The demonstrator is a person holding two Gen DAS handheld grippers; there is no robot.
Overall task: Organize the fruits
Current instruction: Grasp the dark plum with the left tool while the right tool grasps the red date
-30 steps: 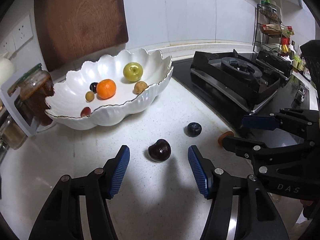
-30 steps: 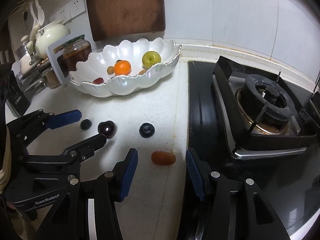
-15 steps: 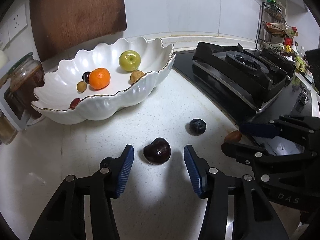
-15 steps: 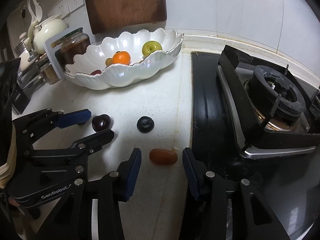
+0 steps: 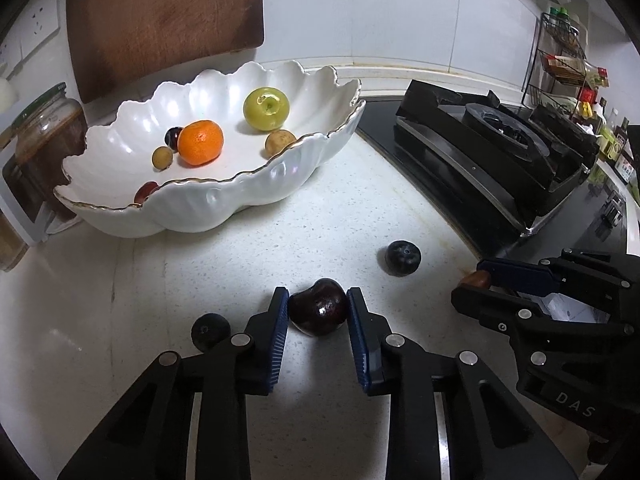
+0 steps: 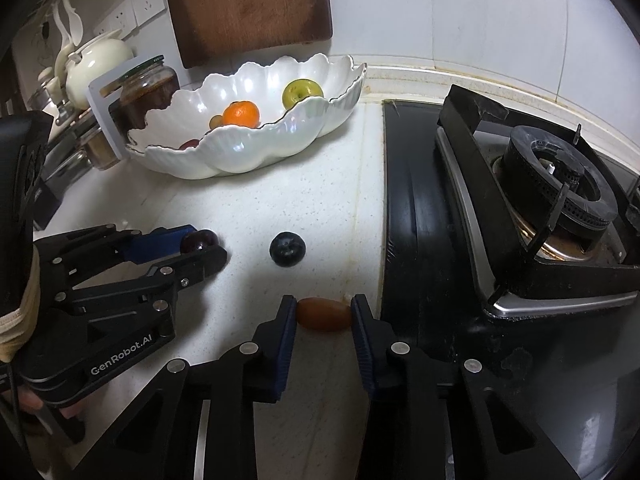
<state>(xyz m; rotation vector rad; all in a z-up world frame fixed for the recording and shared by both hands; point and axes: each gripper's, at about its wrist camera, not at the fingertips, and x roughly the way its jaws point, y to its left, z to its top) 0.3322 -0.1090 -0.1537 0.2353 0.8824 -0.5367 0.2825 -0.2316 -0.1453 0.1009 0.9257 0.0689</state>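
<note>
A dark red cherry (image 5: 318,314) lies on the white counter between the blue pads of my left gripper (image 5: 317,298). Its jaws are closing and both pads touch the cherry's sides. A brown oval fruit (image 6: 324,314) lies by the stove's edge, and my right gripper (image 6: 324,305) is closing on it with both pads against its ends. A dark blueberry (image 6: 287,249) sits loose between the two grippers. A second small dark berry (image 5: 210,331) rests just left of the left fingers. The white scalloped bowl (image 5: 224,204) holds a green apple (image 5: 266,108), an orange (image 5: 200,142) and several small fruits.
A black gas stove (image 6: 540,200) fills the right side, its glass edge next to the brown fruit. A glass jar (image 5: 44,132) stands left of the bowl and a wooden board (image 5: 160,20) leans on the wall behind it. A teapot (image 6: 96,60) sits far left.
Both grippers' jaws have narrowed from wide apart until the pads meet their fruits, the left on the cherry and the right on the brown oval fruit. The fruits have stayed on the counter.
</note>
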